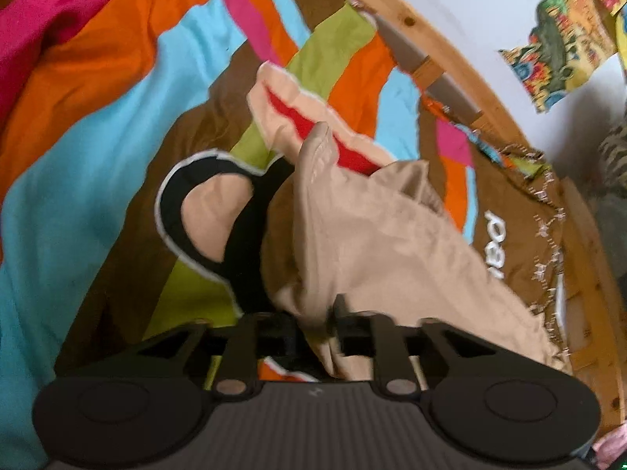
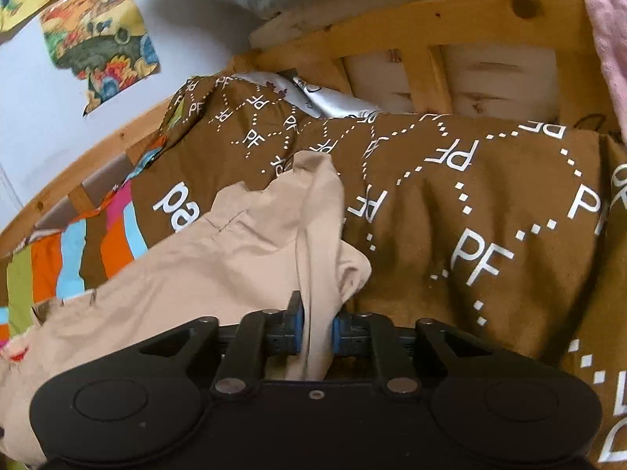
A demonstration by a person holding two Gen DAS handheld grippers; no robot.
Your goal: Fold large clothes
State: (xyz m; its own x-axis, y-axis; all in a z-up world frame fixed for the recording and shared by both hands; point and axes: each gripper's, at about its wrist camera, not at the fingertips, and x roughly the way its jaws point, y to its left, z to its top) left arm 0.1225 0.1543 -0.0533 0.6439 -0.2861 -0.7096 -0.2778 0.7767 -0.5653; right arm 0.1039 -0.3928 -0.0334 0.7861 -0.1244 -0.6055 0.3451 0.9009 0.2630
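Clamped in both units is the beige garment [image 1: 376, 243]: my left hand-held gripper [image 1: 319, 319] and right hand-held gripper [image 2: 317, 327] each pinch a bunched edge, raised over the striped bed cover [image 1: 78, 156]. I judge the fold needs even tension; draw both grips apart before lowering flat.

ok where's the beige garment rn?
Beige garment is pinched in both claws, left claw and right claw, draped over the striped bedspread.

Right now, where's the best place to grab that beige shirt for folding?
Probably by its edges, as both grippers do: the left gripper and right gripper each pinch a bunched fold of the beige shirt from the near side, above the striped bedcover. Edges gather thin enough to fit between the fingers.
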